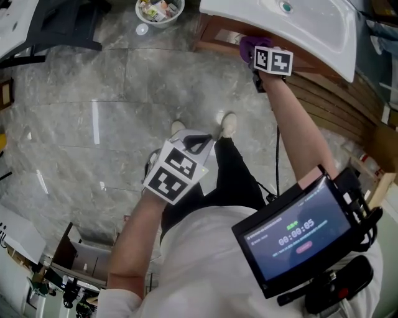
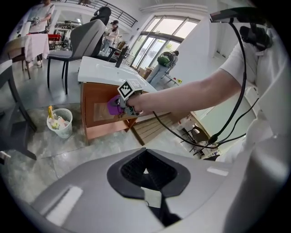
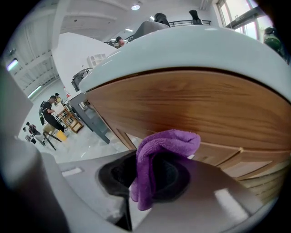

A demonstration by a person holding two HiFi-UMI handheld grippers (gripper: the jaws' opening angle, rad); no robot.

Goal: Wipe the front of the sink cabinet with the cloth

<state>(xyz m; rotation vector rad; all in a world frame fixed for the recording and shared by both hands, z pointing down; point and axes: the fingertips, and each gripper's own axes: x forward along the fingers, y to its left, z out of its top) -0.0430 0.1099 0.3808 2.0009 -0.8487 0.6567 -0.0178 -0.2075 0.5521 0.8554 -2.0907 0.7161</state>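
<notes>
The purple cloth [image 3: 160, 148] is folded between the jaws of my right gripper [image 3: 150, 175], which is shut on it. The cloth's top touches the wooden front of the sink cabinet [image 3: 200, 104], just under the white sink rim [image 3: 182, 50]. In the head view the right gripper [image 1: 250, 51] is stretched out to the cabinet [image 1: 214, 37] with the cloth [image 1: 247, 43] at its tip. My left gripper [image 1: 198, 144] hangs low near the person's legs, away from the cabinet. Its jaws [image 2: 146, 175] are shut with nothing in them.
A white wastebasket [image 1: 159, 10] with rubbish stands on the grey marble floor left of the cabinet. Slatted wood panels [image 1: 336, 102] lie to the right of it. A dark chair base [image 1: 62, 25] is at the far left. The person's feet [image 1: 228, 124] stand before the cabinet.
</notes>
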